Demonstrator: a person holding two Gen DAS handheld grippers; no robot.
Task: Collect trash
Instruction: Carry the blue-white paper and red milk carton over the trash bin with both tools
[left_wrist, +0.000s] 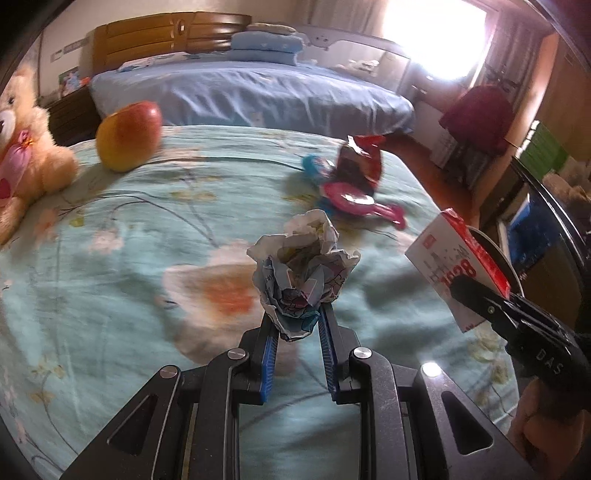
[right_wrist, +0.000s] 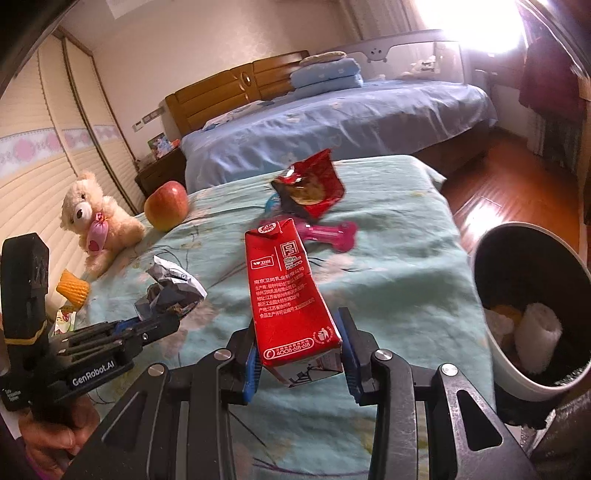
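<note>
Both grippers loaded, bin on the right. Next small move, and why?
Probably swing the right gripper over the bin and release: it clamps the red carton, and the open bin sits just beside it. The left gripper with the crumpled paper is farther.

A teddy bear (right_wrist: 96, 220) sits at the left edge of a bed with a pale green flowered cover (right_wrist: 388, 280). An apple (right_wrist: 166, 205) rests just beside it. A pink toy dumbbell (right_wrist: 325, 233) lies near the far end. Behind stands a blue bed (right_wrist: 332, 125) with stacked pillows (right_wrist: 327, 74).
</note>
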